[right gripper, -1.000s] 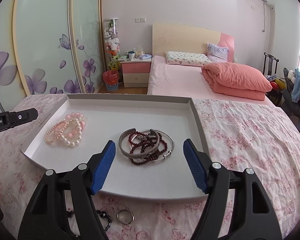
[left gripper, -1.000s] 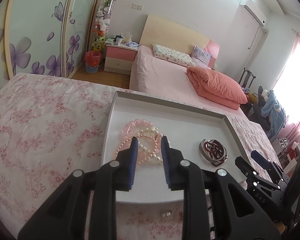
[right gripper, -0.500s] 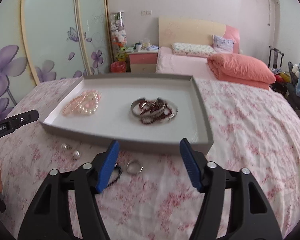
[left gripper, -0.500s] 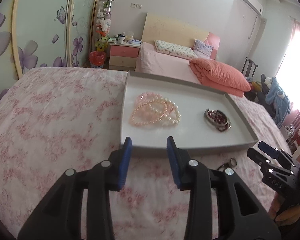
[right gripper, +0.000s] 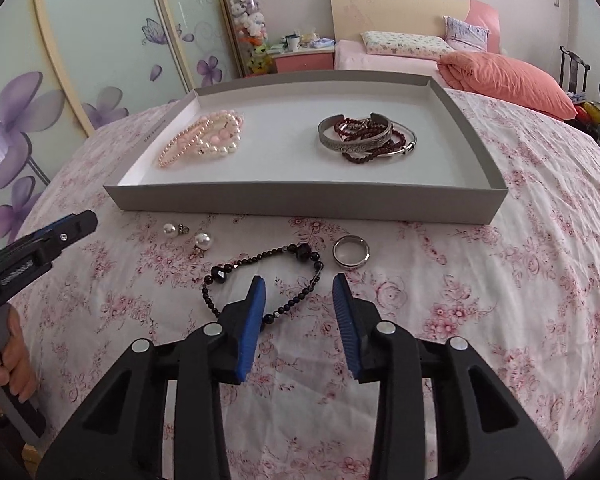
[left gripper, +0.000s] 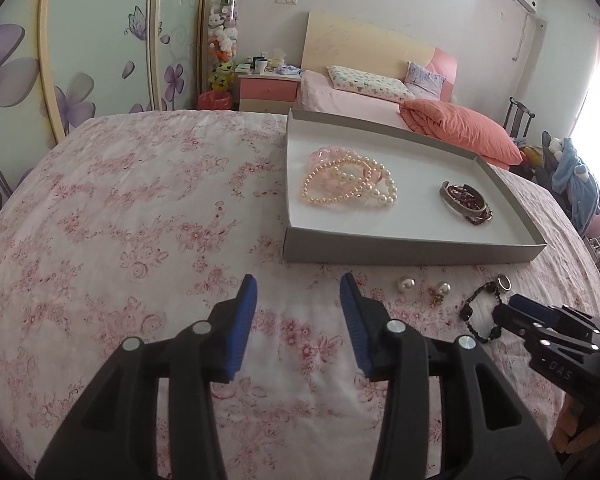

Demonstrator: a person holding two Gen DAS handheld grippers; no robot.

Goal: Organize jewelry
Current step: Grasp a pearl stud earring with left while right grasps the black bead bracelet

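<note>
While both grippers are held parted and empty, the black bead bracelet point(right gripper: 266, 280) is shown whole beyond the right gripper point(right gripper: 299, 304) only; the left gripper point(left gripper: 297, 305) is seen over bare cloth, tray point(left gripper: 400, 246) far right.

a pink bed point(right gripper: 384, 58) with a cream headboard point(left gripper: 364, 46) stands against the white wall, a pink nightstand point(left gripper: 266, 88) beside it; floral wardrobe doors point(left gripper: 100, 52) line the left.

I see a matt grey cardboard tray point(right gripper: 300, 200) on a wrinkled floral cotton cloth point(right gripper: 520, 280). Glossy pearl bracelets point(right gripper: 204, 142) and a polished engraved metal bangle point(right gripper: 354, 142) lie inside. My tongs point(right gripper: 299, 300) are matt black plastic with ribbed blue pads point(right gripper: 256, 320).
</note>
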